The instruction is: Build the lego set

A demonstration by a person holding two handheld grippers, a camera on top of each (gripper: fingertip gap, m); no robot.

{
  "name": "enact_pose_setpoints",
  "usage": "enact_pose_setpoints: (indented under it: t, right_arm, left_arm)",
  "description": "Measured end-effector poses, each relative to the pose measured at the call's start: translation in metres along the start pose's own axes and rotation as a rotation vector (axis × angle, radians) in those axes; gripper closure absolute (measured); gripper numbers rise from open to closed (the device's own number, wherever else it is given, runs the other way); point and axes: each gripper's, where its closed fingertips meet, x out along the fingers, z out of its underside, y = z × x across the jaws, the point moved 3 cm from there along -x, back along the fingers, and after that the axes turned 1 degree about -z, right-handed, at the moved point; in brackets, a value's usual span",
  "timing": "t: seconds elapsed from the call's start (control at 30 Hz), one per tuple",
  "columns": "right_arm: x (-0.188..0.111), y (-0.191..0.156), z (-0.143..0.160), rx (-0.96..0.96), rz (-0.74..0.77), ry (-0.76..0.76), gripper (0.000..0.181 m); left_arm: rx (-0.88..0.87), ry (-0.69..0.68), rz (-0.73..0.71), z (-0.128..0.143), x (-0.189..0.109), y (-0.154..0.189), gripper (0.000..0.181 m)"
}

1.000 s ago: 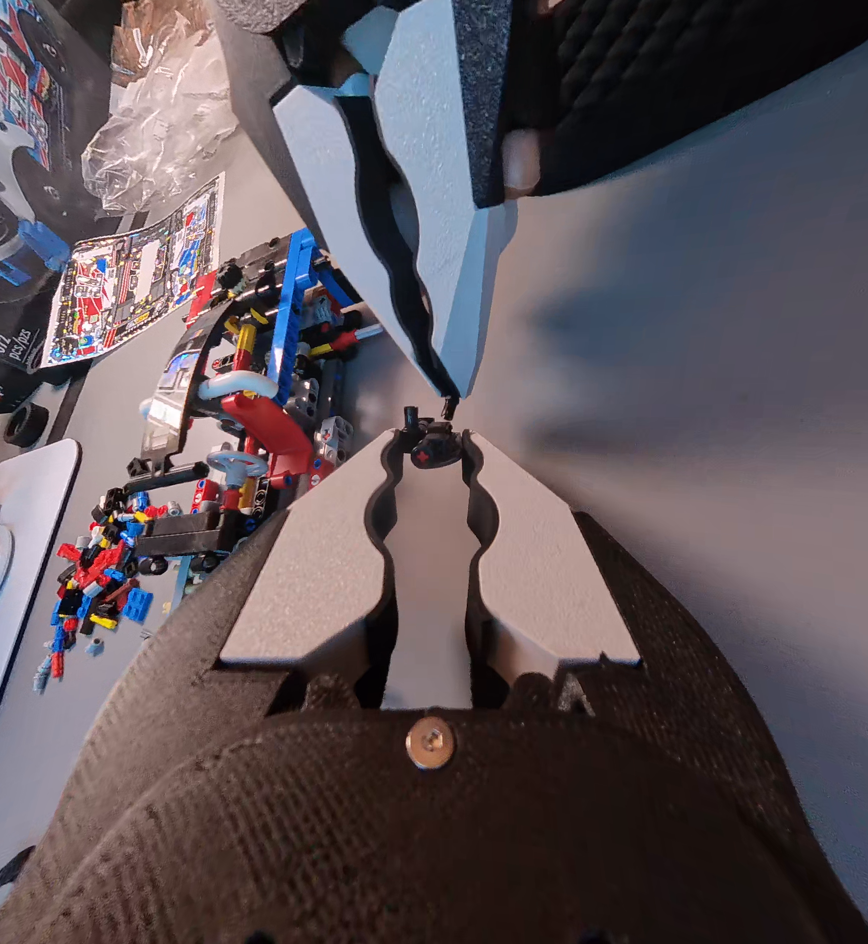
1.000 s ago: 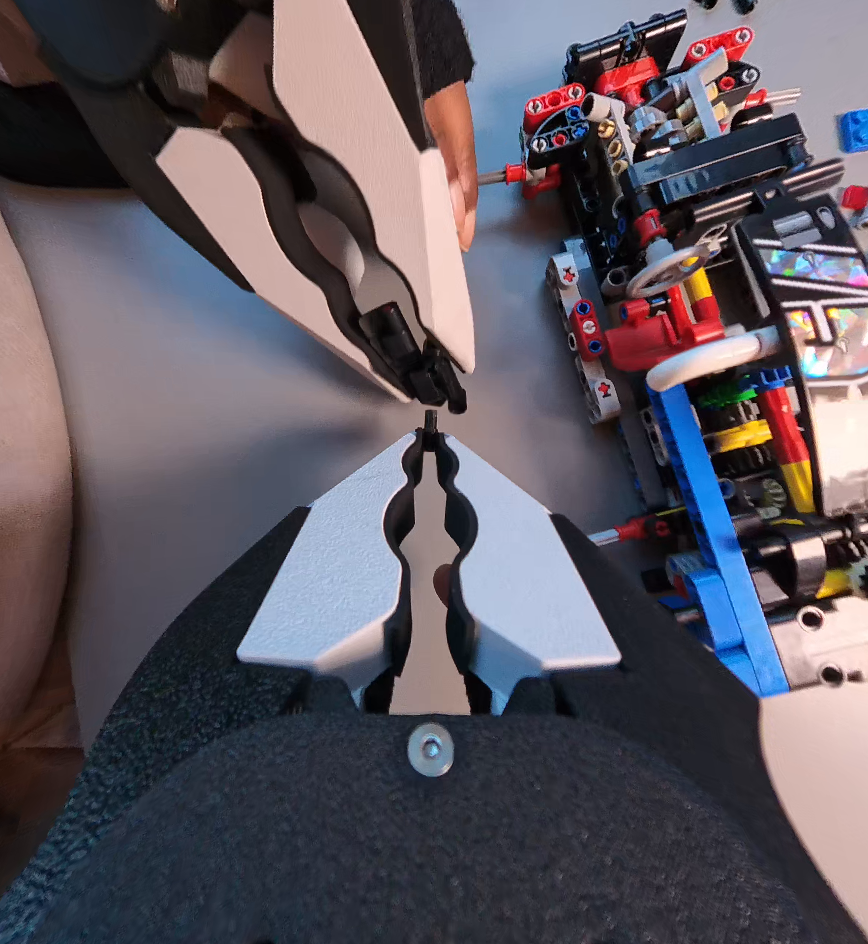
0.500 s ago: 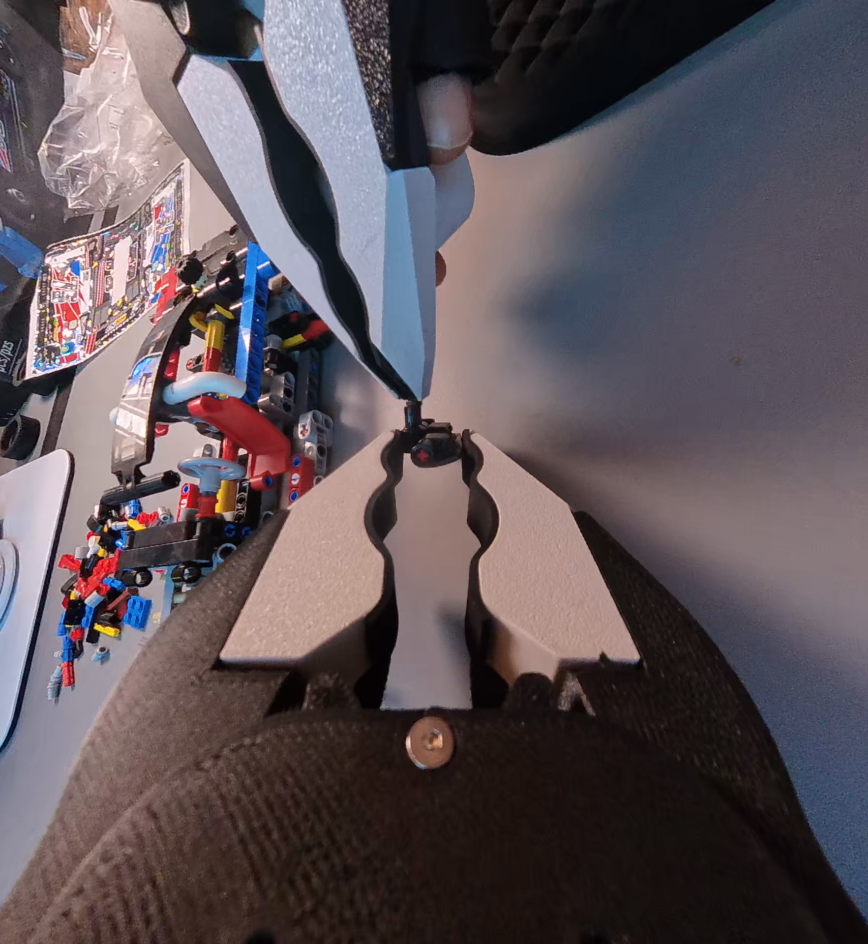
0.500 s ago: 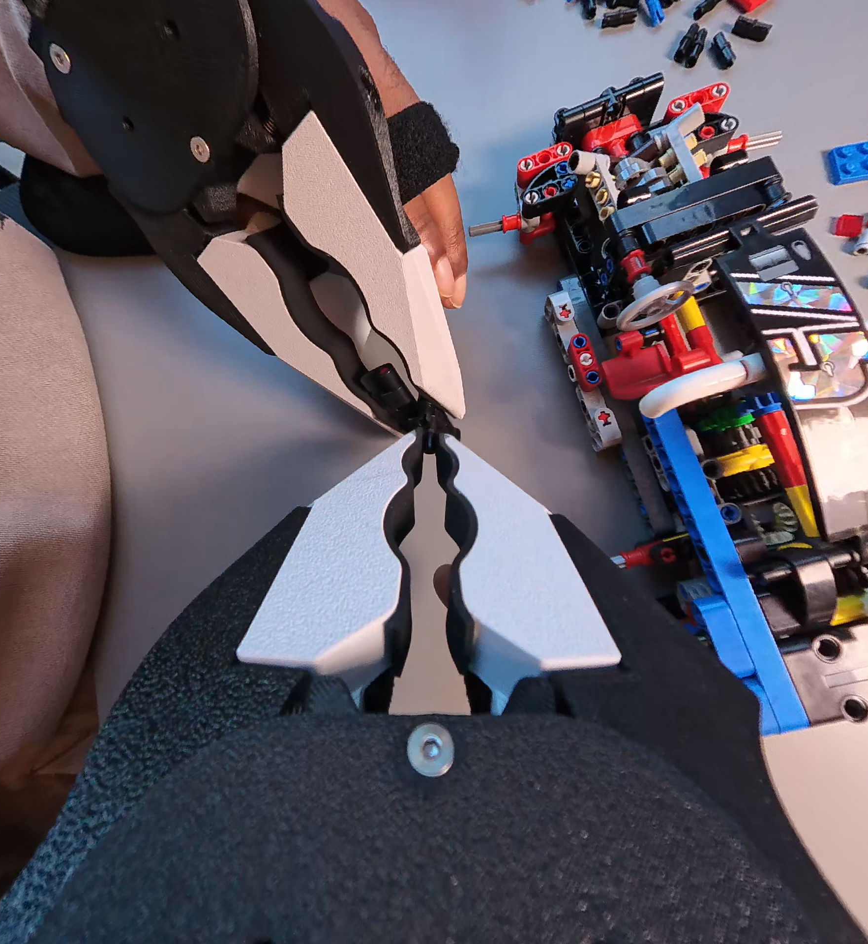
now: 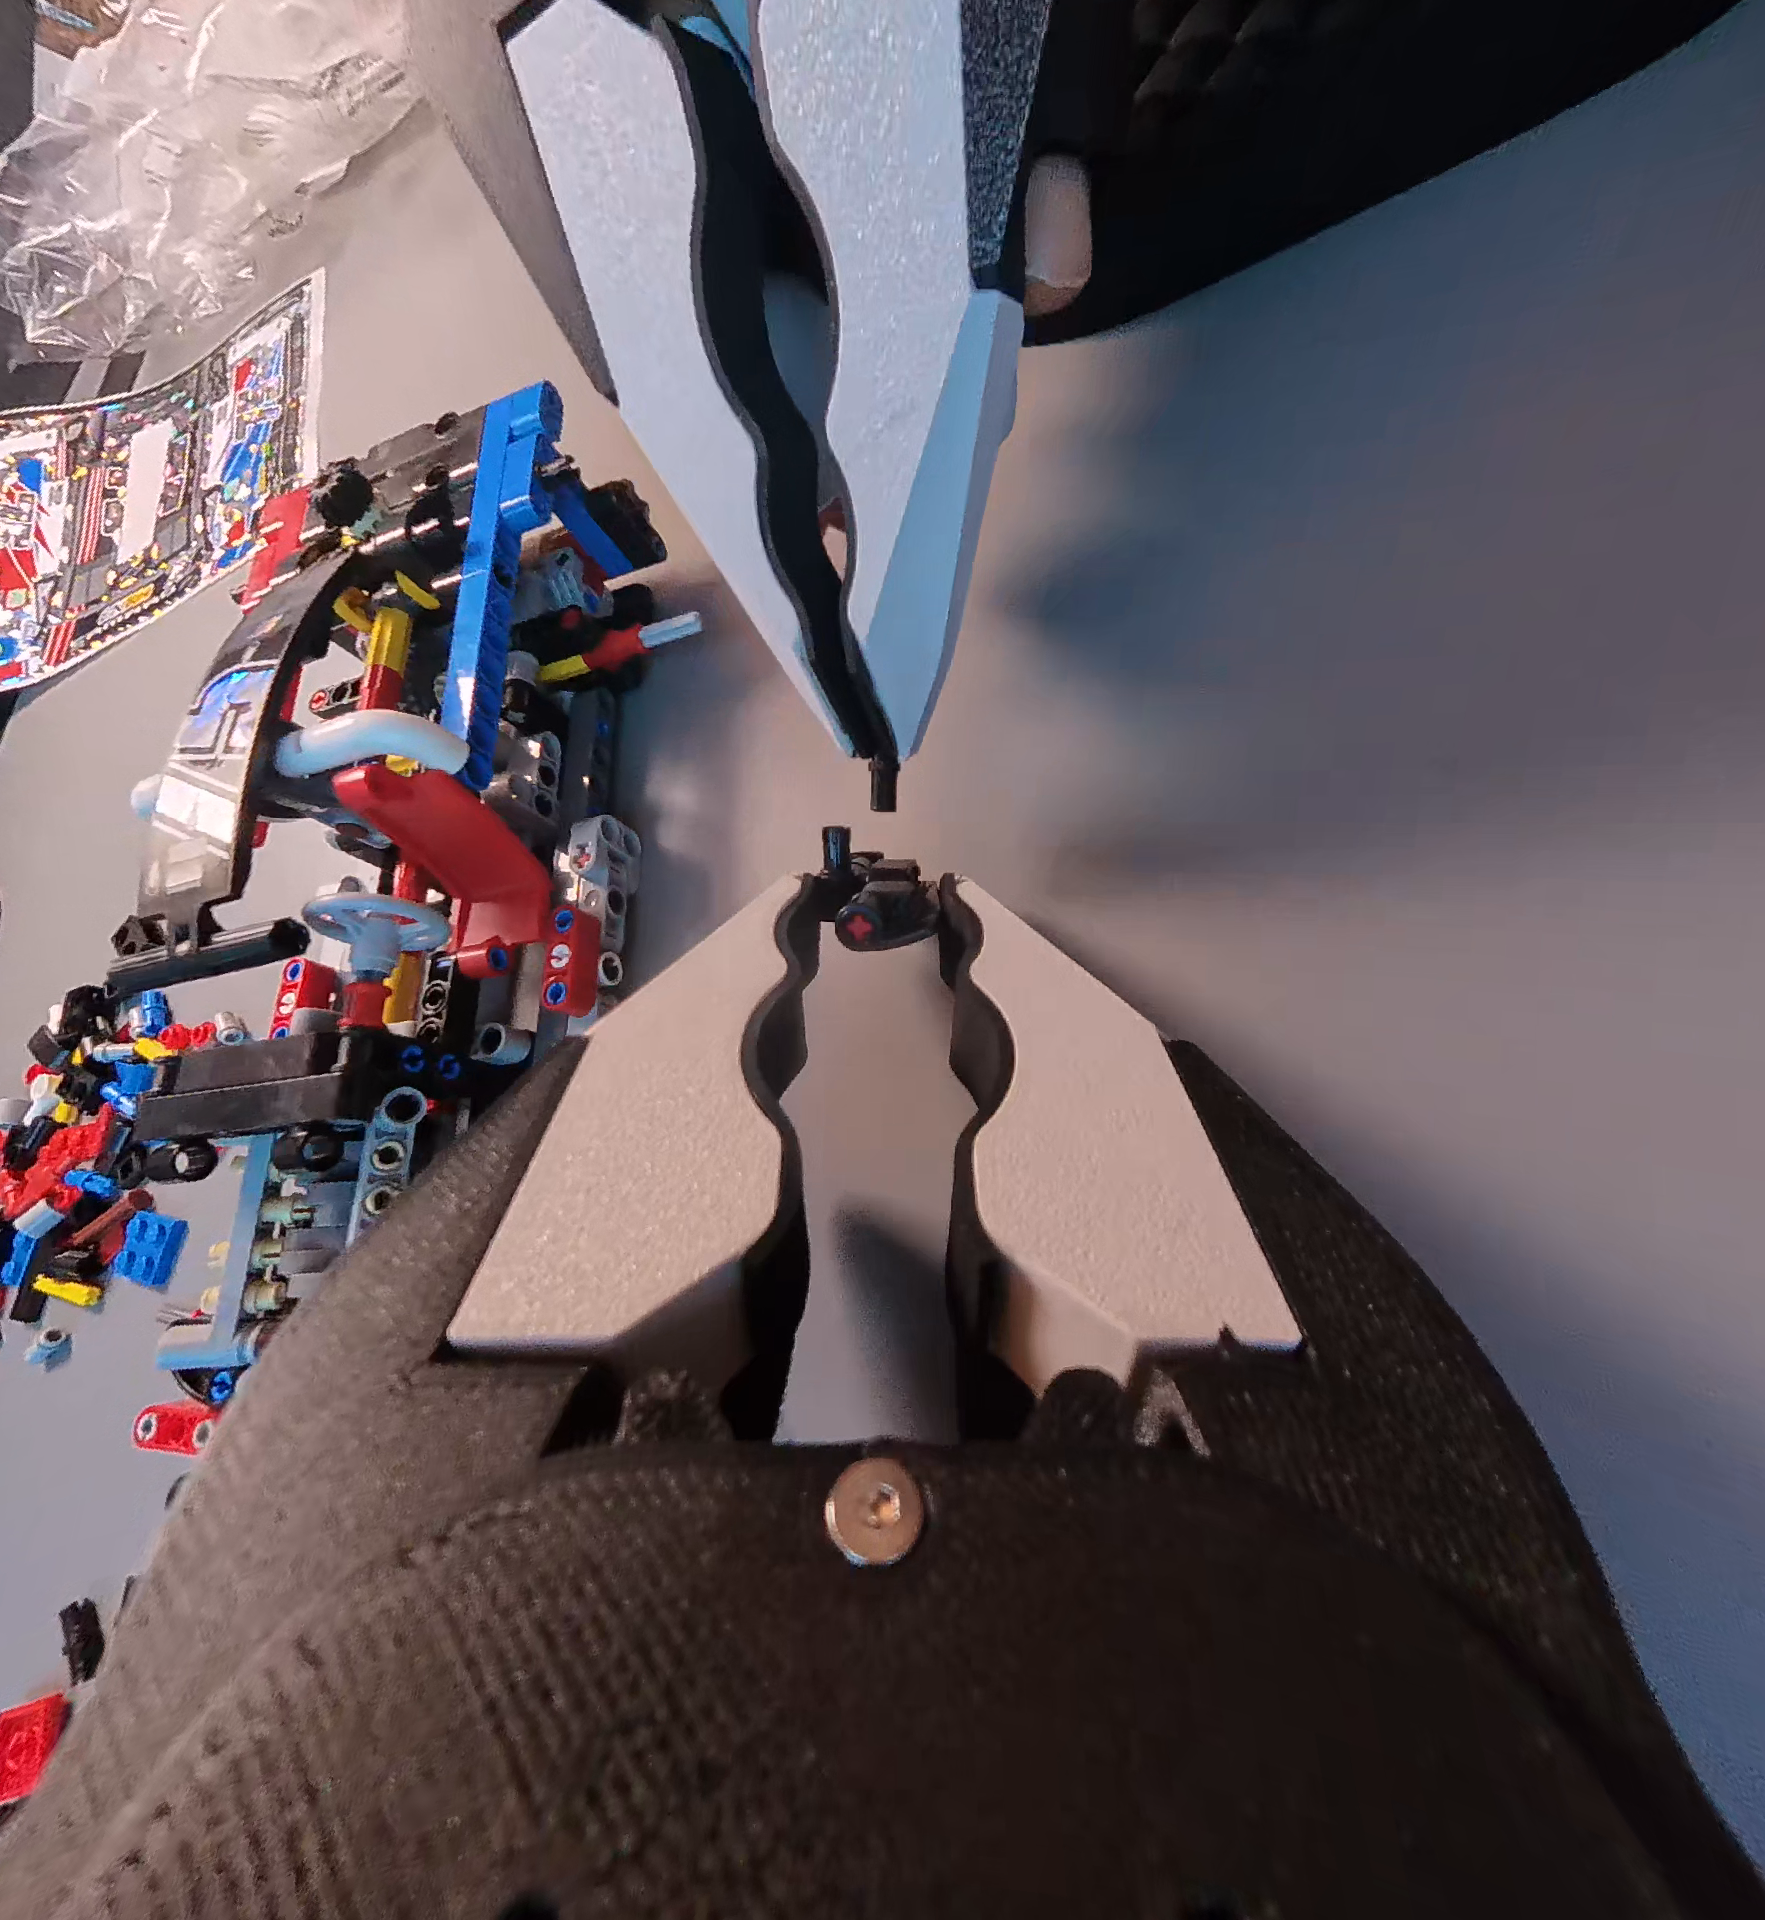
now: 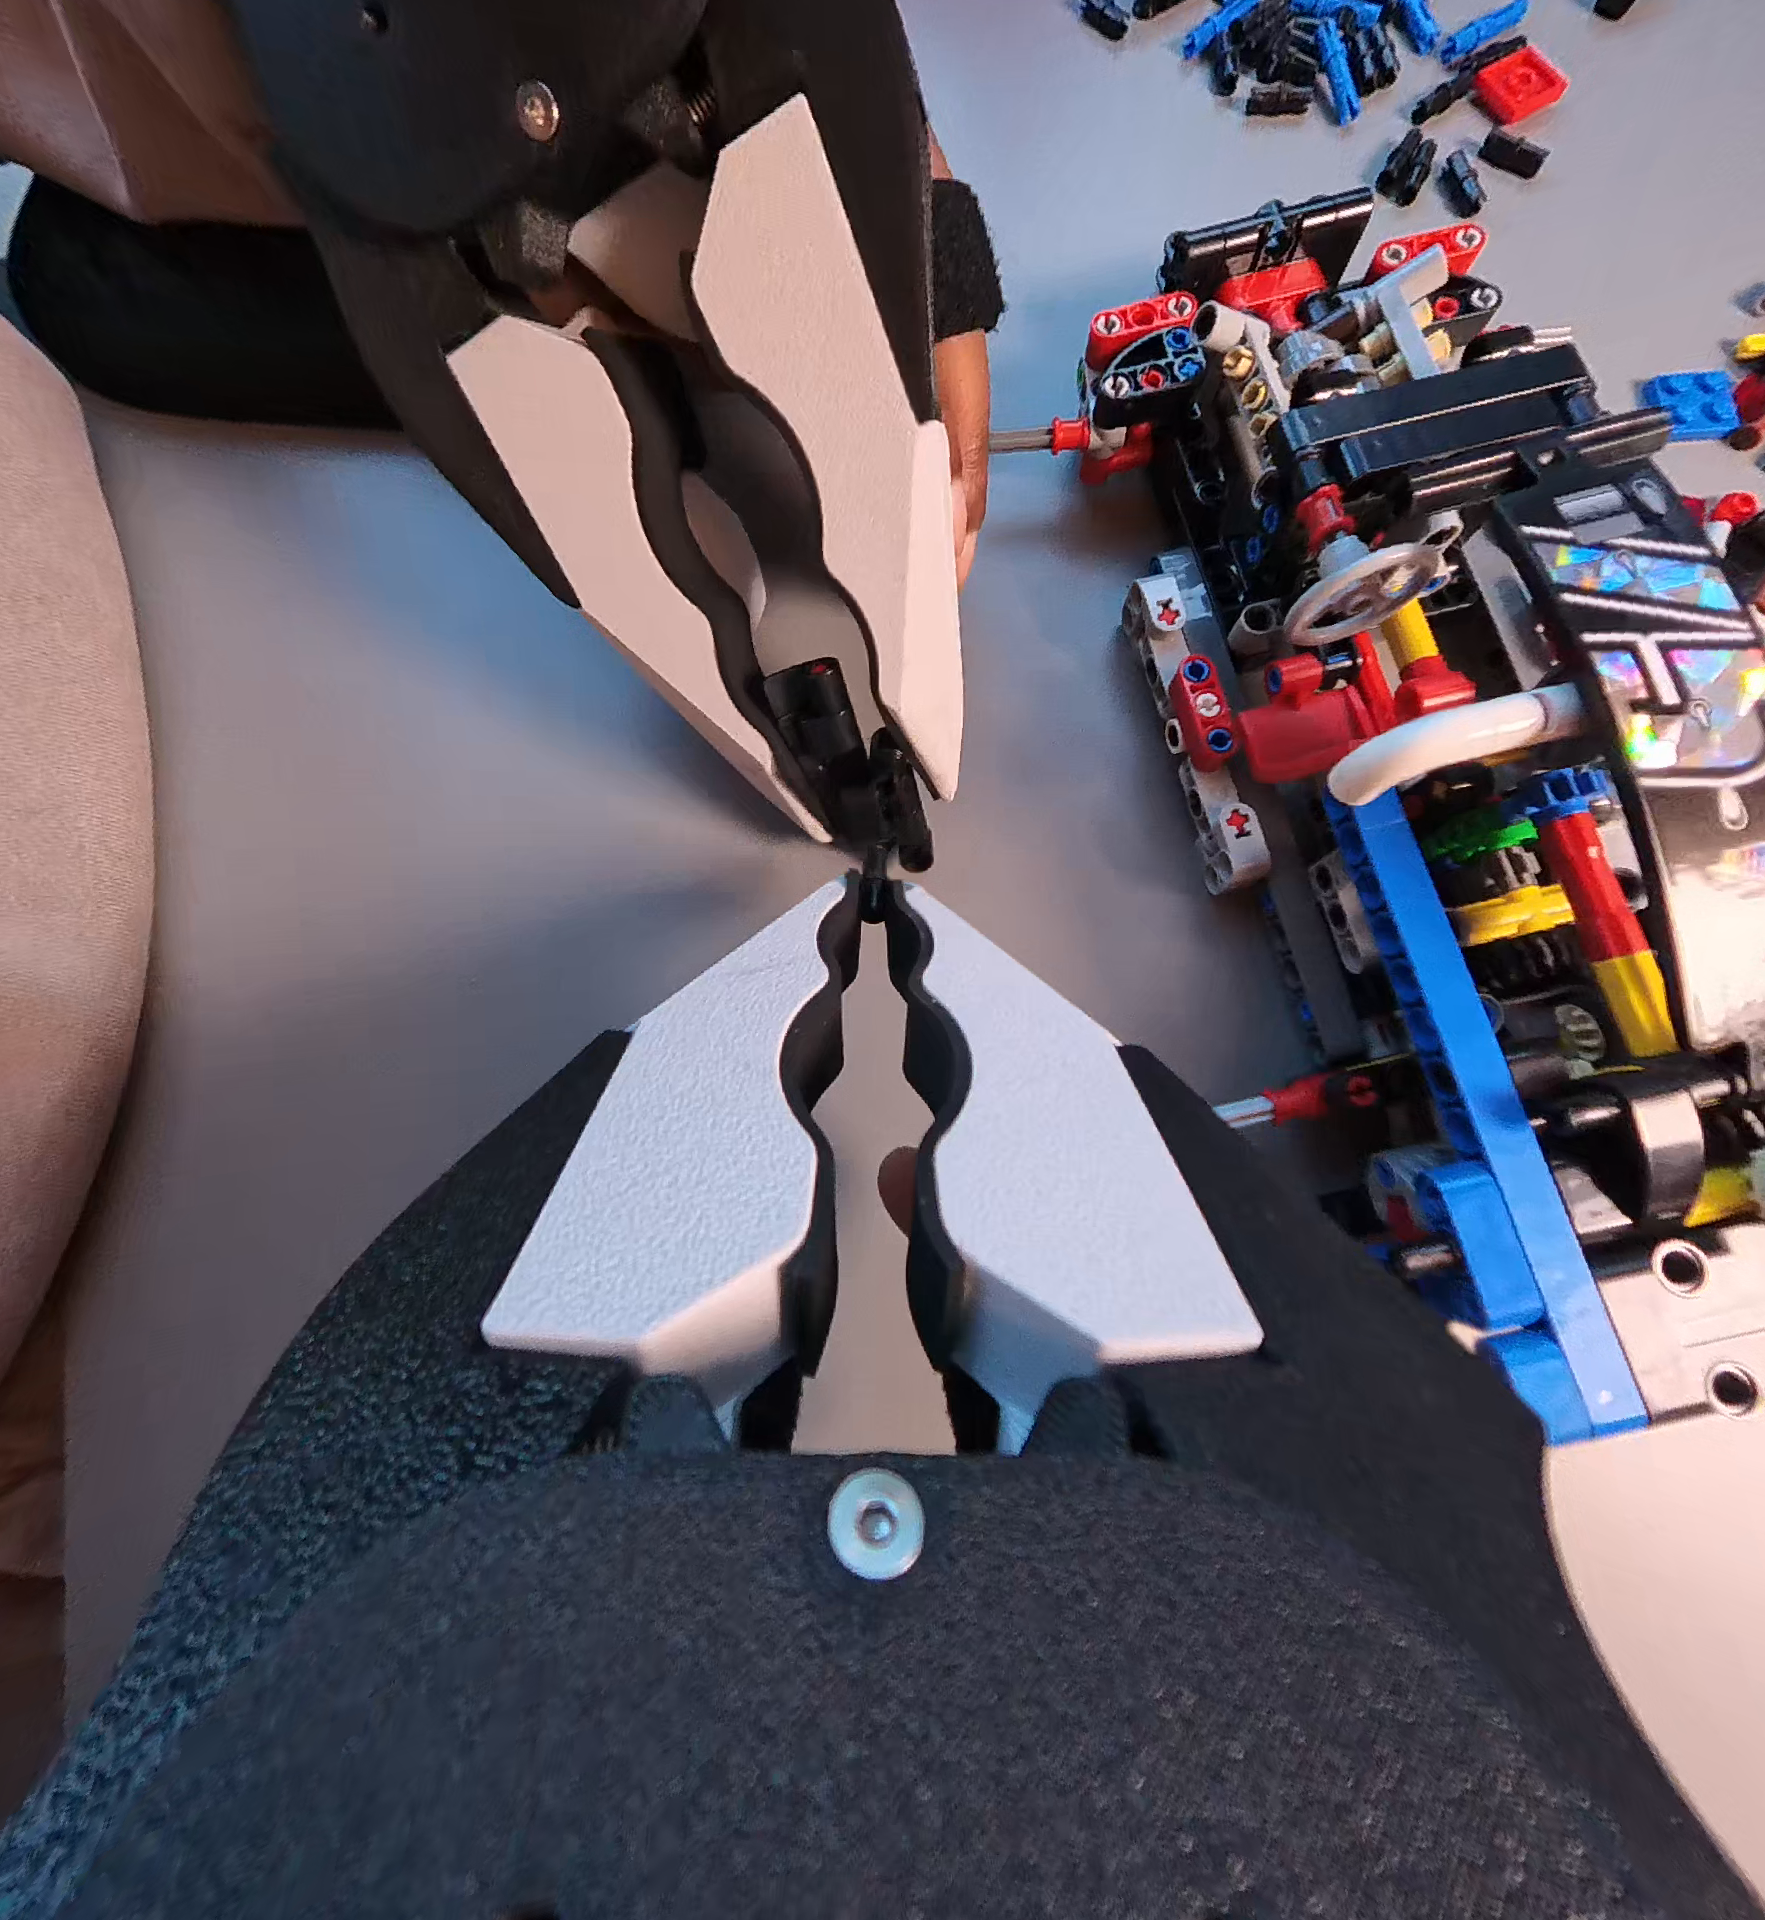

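My left gripper (image 5: 878,888) is shut on a small black connector piece (image 5: 883,909) with a red cross end. It also shows in the right wrist view (image 6: 878,816), reaching in from above with the connector (image 6: 821,727) between its fingers. My right gripper (image 6: 873,888) is shut on a short black pin (image 6: 873,902) that sticks out of its tips. In the left wrist view the right gripper (image 5: 878,743) comes down from above, and its pin (image 5: 883,788) hangs just short of the connector's black peg. Both are held above the grey table.
The part-built lego car (image 5: 421,831) (image 6: 1480,779) lies beside the grippers. There are piles of loose pieces (image 5: 47,1174) (image 6: 1377,62), a sticker sheet (image 5: 109,520) and a clear plastic bag (image 5: 161,156) beyond. A person's beige clothing (image 6: 16,831) is at the left. My left and right fingertips are right by each other.
The two grippers came together until the pin met the connector half a second ago. Now they are slightly apart again, with a small gap in the left wrist view.
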Motion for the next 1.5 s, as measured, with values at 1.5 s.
enact_pose_setpoints:
  t: [1.5]
  right_arm:
    - [0.015, -0.007, -0.020, -0.145, 0.125, -0.072, 0.180]
  left_arm:
    - [-0.121, -0.029, 0.044, 0.004, 0.001, -0.001, 0.161]
